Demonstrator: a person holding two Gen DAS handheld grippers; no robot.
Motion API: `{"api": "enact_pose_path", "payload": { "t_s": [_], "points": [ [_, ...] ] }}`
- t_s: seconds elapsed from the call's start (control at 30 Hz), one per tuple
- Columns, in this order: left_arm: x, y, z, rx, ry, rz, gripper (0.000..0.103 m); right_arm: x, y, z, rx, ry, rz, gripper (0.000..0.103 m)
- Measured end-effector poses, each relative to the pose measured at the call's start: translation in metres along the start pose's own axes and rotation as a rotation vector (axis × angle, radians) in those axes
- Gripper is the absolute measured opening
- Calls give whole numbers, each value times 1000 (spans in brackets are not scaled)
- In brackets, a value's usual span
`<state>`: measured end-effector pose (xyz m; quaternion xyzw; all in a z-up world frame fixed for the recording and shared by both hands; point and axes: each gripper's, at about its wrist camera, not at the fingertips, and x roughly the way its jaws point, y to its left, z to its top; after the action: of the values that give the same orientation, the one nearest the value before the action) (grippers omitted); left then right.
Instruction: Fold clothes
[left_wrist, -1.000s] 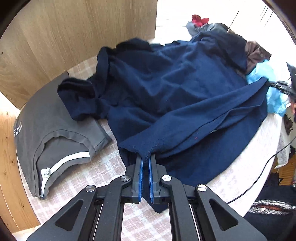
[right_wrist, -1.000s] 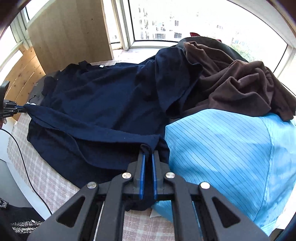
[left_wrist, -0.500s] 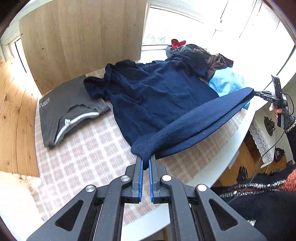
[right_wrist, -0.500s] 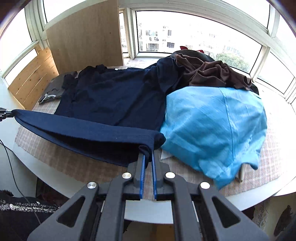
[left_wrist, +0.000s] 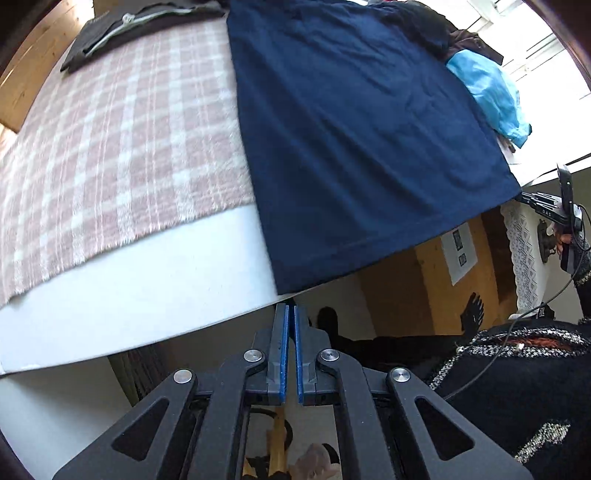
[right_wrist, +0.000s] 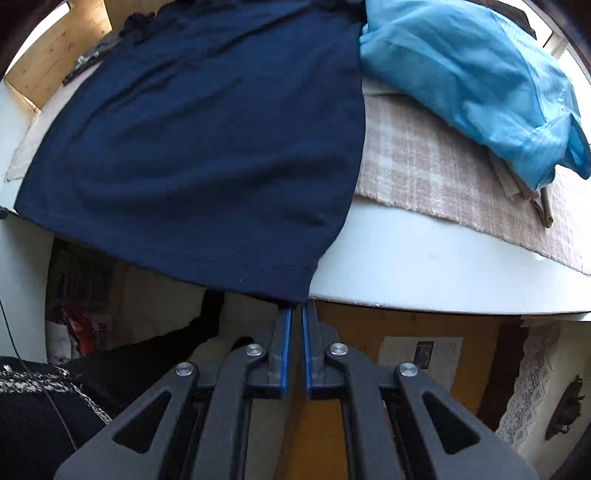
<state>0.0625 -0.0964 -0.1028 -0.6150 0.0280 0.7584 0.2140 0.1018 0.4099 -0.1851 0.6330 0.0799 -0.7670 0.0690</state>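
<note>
We hold the navy shirt stretched flat over the counter, left gripper and right gripper each pinching a hem corner past the edge. Next, we judge, comes folding it over.

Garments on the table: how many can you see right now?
4: navy shirt spread out centre; grey shirt folded far left; light blue shirt right; brown garment behind it. More may be hidden.

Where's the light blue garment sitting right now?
The light blue garment lies bunched on the checked cloth in the right wrist view's upper right, touching the right edge of the spread navy shirt; in the left wrist view it appears far right.
</note>
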Motion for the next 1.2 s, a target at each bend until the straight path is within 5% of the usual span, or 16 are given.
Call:
{"api": "enact_pose_path", "payload": {
  "t_s": [0.1,0.17,0.23,0.33,0.5,0.6,0.73,0.93,1.07,1.2],
  "points": [
    [-9,5,15,22,-21,31,3,-3,-1,-9,-29,68,-13,8],
    [-15,9,25,36,-35,52,4,-29,-4,-8,-34,32,11,8],
    [-20,12,35,51,-49,73,4,-61,-9,3,-27,-37,20,22],
    [-29,17,51,73,-70,104,5,-99,-19,43,14,-153,41,41],
    [-31,31,130,156,-131,165,13,-126,-15,133,25,-274,32,41],
    [-26,47,185,188,-147,193,13,-124,-9,183,10,-268,23,41],
    [-12,68,244,218,-158,260,32,-128,-8,229,-14,-246,11,41],
    [14,97,319,218,-159,313,44,-120,-21,299,-71,-258,23,41],
    [43,107,357,241,-124,332,45,-102,-34,351,-92,-274,58,41],
    [75,106,384,374,-88,414,45,-62,-45,408,-109,-249,67,41]
  ]
}}
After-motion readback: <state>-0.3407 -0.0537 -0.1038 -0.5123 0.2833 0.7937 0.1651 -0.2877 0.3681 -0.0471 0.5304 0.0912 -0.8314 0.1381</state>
